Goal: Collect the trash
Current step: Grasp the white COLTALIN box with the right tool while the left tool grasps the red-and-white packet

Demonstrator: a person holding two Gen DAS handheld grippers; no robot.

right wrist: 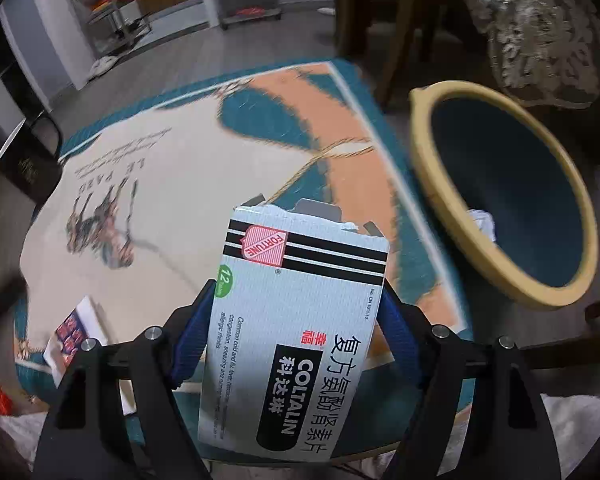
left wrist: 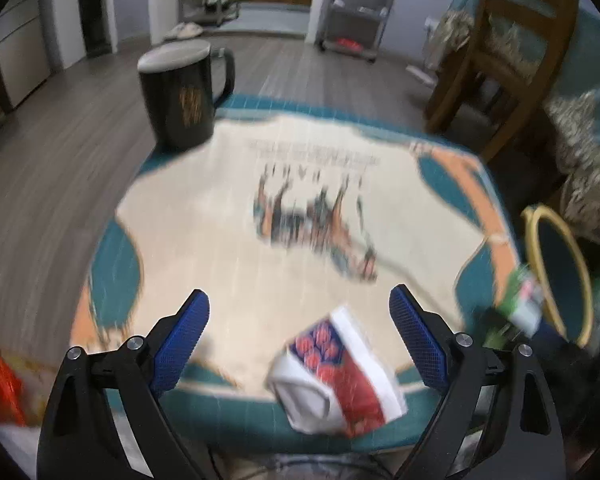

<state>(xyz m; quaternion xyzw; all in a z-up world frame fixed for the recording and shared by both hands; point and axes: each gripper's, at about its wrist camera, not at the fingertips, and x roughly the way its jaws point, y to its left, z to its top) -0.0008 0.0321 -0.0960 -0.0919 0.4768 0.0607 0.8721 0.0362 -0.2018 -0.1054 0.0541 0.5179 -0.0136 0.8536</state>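
Observation:
My right gripper point(right wrist: 296, 300) is shut on a white Coltalin medicine box point(right wrist: 296, 320) and holds it above the table's right side, left of a dark blue bin with a yellow rim point(right wrist: 500, 200). A bit of white trash point(right wrist: 482, 220) lies inside the bin. My left gripper point(left wrist: 300, 316) is open and empty, just above a crumpled white, red and blue wrapper point(left wrist: 336, 372) that lies on the table between its fingers; the wrapper also shows in the right wrist view point(right wrist: 76, 332). The bin shows in the left wrist view point(left wrist: 560, 272) with the box point(left wrist: 524, 300) beside it.
The table has a cream, teal and orange printed cloth point(left wrist: 228, 216). A black mug with a lid point(left wrist: 180, 96) stands at its far left corner. A red item point(left wrist: 0, 380) lies at the near left. A wooden chair point(left wrist: 512, 44) stands beyond the table at right.

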